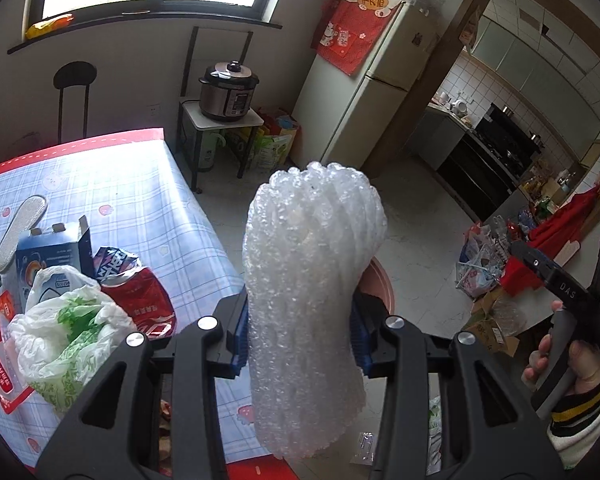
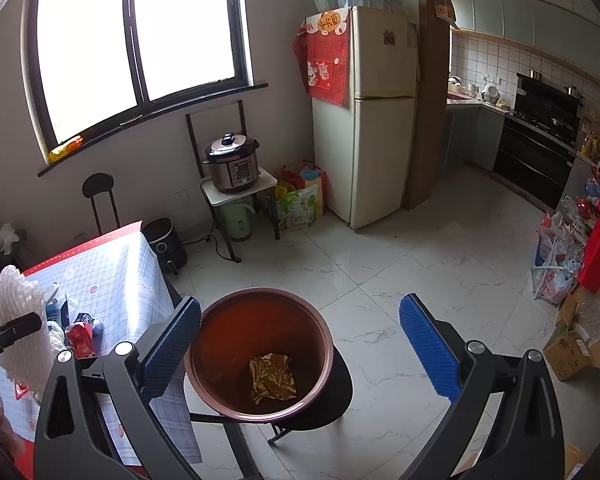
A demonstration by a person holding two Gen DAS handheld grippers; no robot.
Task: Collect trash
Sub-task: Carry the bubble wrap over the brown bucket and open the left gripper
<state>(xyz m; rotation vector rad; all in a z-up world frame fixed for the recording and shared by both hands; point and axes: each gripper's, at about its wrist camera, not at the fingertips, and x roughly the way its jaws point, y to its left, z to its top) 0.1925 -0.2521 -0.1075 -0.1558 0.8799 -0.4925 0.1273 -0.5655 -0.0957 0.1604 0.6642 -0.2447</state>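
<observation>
**Trash in transit: foam wrap clamped, bin waiting**

Trash for this pass is the white foam wrap (image 1: pixel 312 292), and your left claw (image 1: pixel 300 340) is clamped on it around its middle, holding it upright above the tabletop (image 1: pixel 148 208) edge. Your right claw (image 2: pixel 300 344) hangs with its jaws wide apart and nothing between them, right over the brown bin (image 2: pixel 260 360), which already holds a gold foil wrapper (image 2: pixel 273 377).

Watch the grip: the wrap is soft and springy, so it may slip out if you tilt it or ease the squeeze early, and it would land on the floor beside the bin. It is also long, so it could catch on the bin's rim and hang there. The bin appears to sit on a small stool; a knock from either claw could tip it.

More remains on the tabletop: a crushed red can (image 1: pixel 148 304), a crumpled plastic bag (image 1: pixel 72 332), a blue carton (image 1: pixel 48 264).

Readable writing is scarce: "DAS" on the right gripper's body; the Chinese print on the can and packets is too small to make out.
</observation>
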